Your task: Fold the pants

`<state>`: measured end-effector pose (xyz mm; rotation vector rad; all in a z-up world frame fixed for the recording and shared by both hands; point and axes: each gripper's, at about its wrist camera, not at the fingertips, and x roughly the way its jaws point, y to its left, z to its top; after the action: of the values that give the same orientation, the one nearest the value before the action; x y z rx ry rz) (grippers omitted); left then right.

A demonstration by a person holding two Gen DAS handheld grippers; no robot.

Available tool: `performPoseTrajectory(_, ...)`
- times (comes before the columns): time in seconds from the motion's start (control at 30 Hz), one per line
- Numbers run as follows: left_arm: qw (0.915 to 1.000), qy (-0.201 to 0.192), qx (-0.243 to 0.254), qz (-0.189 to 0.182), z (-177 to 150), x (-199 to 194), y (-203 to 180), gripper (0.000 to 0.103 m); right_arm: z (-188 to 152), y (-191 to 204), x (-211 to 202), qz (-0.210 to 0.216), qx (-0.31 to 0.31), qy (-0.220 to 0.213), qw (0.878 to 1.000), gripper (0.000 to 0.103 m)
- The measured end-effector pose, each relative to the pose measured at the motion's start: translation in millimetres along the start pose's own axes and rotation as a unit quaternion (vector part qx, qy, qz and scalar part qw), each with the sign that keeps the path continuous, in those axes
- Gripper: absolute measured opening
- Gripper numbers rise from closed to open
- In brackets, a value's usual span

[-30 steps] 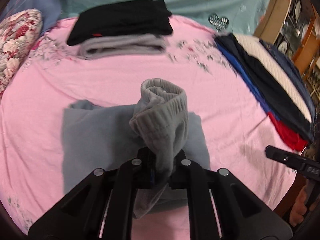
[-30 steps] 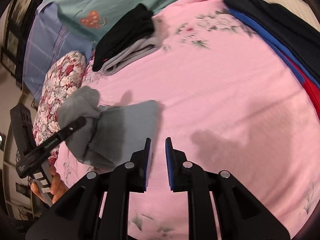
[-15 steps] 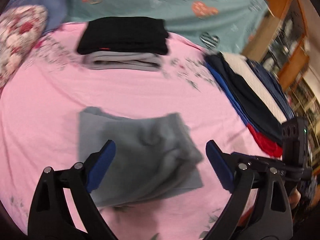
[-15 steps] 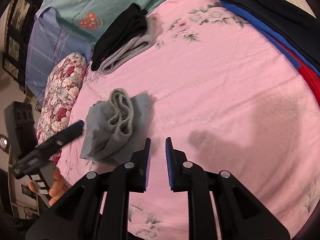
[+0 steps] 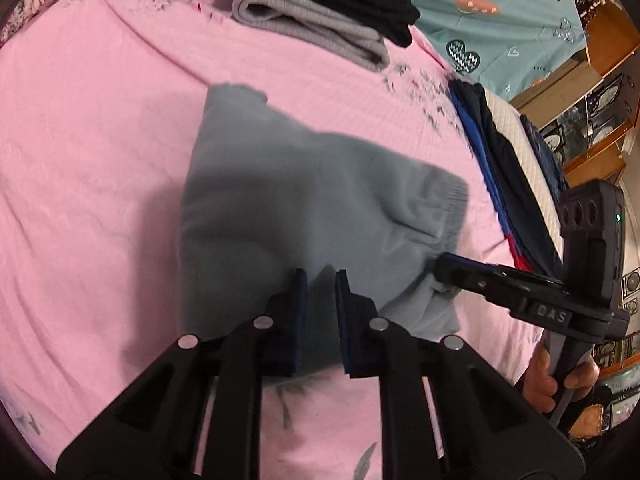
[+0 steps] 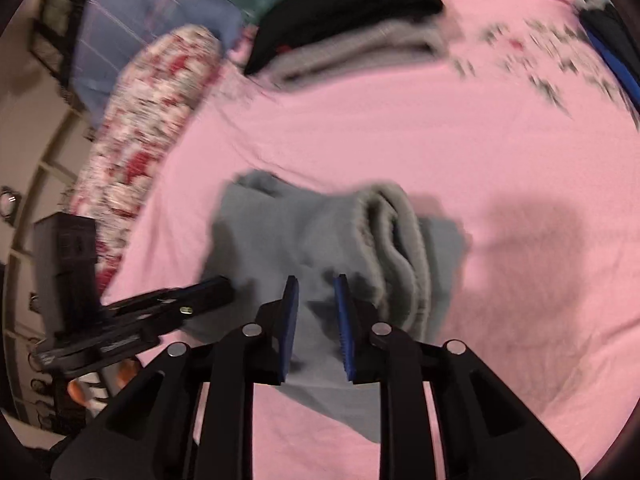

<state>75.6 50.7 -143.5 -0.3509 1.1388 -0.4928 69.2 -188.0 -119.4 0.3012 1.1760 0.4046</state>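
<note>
The grey sweatpants lie folded in a bundle on the pink bedsheet, directly ahead of both sets of jaws. The left gripper hovers over the near edge, jaws a narrow gap apart, holding nothing. The right gripper does likewise, the ribbed waistband just right of its jaws. A folded black-and-grey stack lies well beyond.

The left hand-held gripper has dropped the gray pants (now folded flat) and narrowed.
</note>
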Motion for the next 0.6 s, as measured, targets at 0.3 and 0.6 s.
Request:
performPoseTrajectory(0.3,0.9999,-0.005,-0.002,-0.015,-7,-9,7,0.014,-25,6,-4,-0.034,-0.02,0.028,0.999,0.016)
performPoseTrajectory(0.6,0.9998,-0.003,-0.011,-0.019,-13,-13,11,0.015,52,106,18,0.035,-0.12,0.031,0.992,0.022)
